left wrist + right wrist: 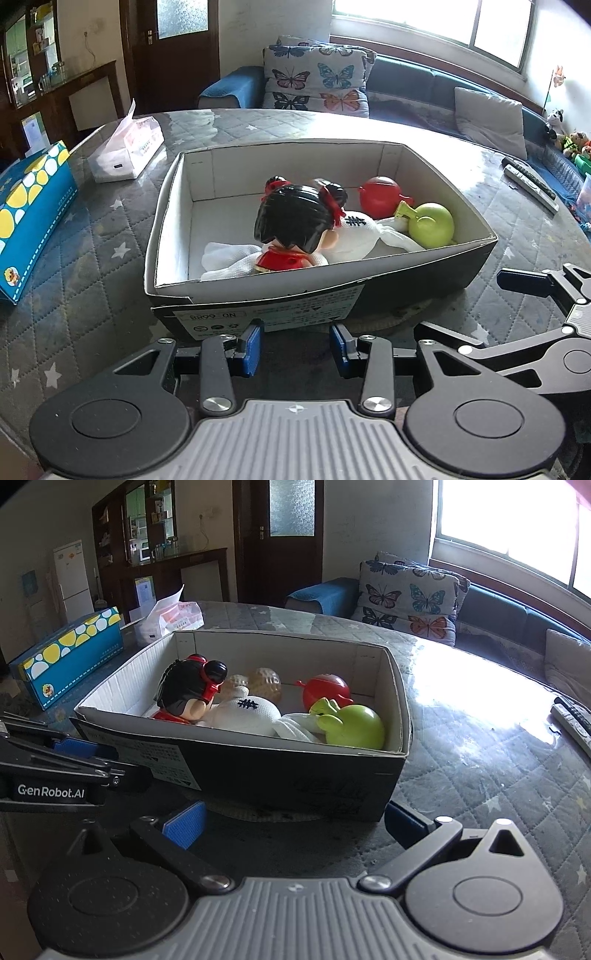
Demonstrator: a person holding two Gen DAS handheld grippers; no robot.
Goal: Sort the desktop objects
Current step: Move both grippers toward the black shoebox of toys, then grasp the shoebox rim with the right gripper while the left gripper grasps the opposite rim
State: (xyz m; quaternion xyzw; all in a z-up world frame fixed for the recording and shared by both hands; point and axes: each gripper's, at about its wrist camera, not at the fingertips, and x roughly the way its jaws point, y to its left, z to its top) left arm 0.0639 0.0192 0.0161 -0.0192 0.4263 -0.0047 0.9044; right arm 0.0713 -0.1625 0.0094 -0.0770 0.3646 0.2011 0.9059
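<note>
A black cardboard box with a white inside stands on the table. In it lie a black-haired doll, a white cloth toy, a red round toy and a green round toy. Two beige bumpy balls show behind the cloth toy. My left gripper sits just before the box's near wall, open and holding nothing. My right gripper is beside it, wide open and empty, facing the box's near corner.
A blue tissue box with yellow and white dots and a white tissue pack lie left of the box. Remote controls rest at the table's right edge. A sofa with a butterfly cushion stands behind.
</note>
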